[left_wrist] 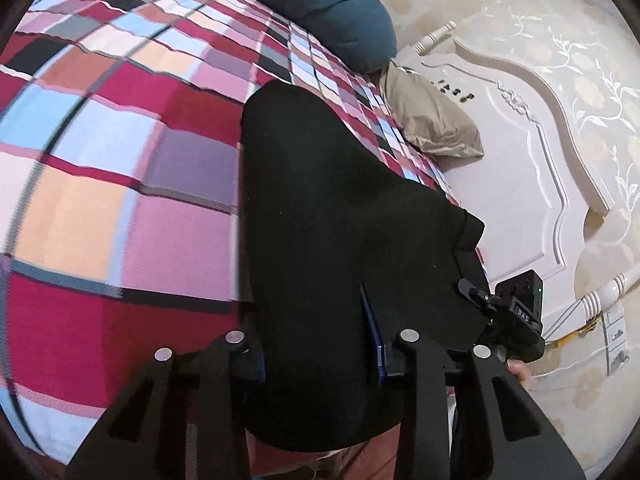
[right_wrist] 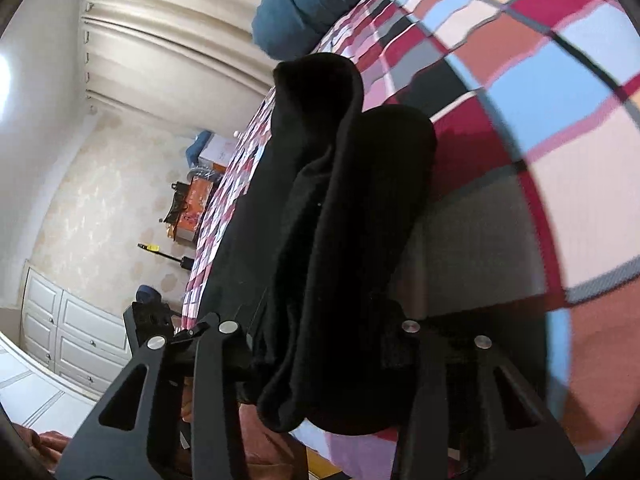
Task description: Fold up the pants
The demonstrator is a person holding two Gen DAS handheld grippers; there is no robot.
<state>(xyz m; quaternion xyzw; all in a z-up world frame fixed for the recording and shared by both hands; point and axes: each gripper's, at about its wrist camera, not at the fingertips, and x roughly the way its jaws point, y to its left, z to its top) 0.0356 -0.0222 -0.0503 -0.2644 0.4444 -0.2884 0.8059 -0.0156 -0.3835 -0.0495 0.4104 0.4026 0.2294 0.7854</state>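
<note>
Black pants lie lengthwise on the checked bed cover, stretching away from me. My left gripper is closed on their near edge, and the dark cloth fills the gap between its fingers, with a blue pad showing against it. In the right wrist view the same pants are bunched into thick folds, and my right gripper is shut on that bunch near the bed's edge. The right gripper's black housing shows at the pants' right corner, with a fingertip of the person's hand below it.
A teal pillow and a beige pillow lie at the head of the bed by the white carved headboard. Past the bed's far side are curtains, white drawers and boxes.
</note>
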